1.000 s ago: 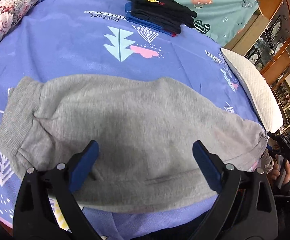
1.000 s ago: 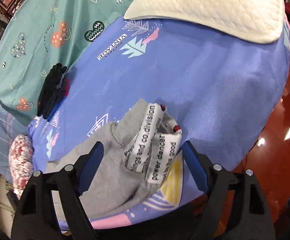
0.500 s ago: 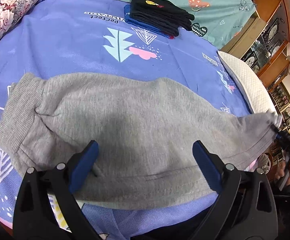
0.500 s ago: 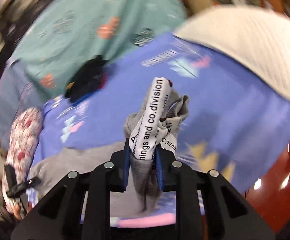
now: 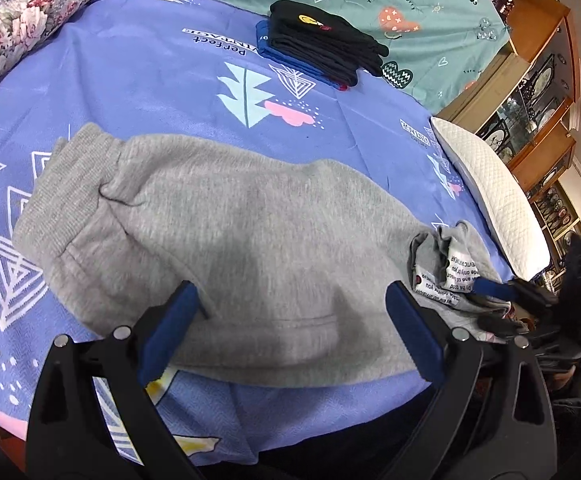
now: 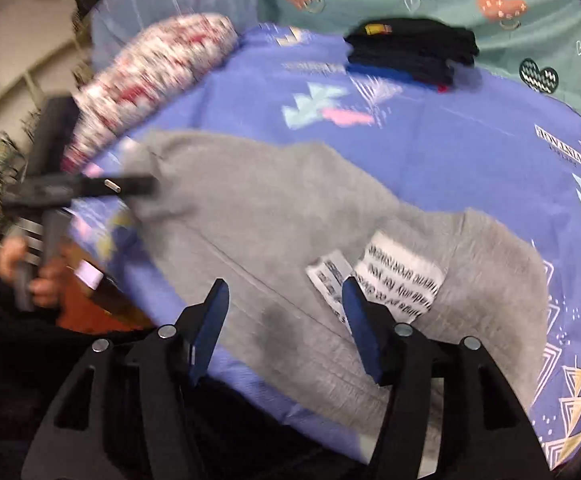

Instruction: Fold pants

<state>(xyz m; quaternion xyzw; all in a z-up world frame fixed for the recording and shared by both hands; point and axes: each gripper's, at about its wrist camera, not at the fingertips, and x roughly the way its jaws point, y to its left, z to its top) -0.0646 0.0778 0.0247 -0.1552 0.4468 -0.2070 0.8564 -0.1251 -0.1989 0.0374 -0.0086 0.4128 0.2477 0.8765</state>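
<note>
My left black two-finger gripper with blue pads (image 5: 288,332) sits low with its jaws spread wide, nothing between them. My right black gripper with blue pads (image 6: 286,320) is parted too, a bit narrower, also gripping nothing. In the right camera, my bare left hand (image 6: 30,272) is wrapped around its gripper's handle, pretty blurry.

Pants (image 5: 242,248) lie flat on bed sheet (image 5: 130,80), directly ahead of left gripper (image 5: 290,332). Stack of folded clothes (image 5: 322,48) beyond pants. Pillow (image 5: 490,200) right. Bolster (image 5: 22,12) far left. Right gripper (image 6: 284,320) over pants' folded-back end.
</note>
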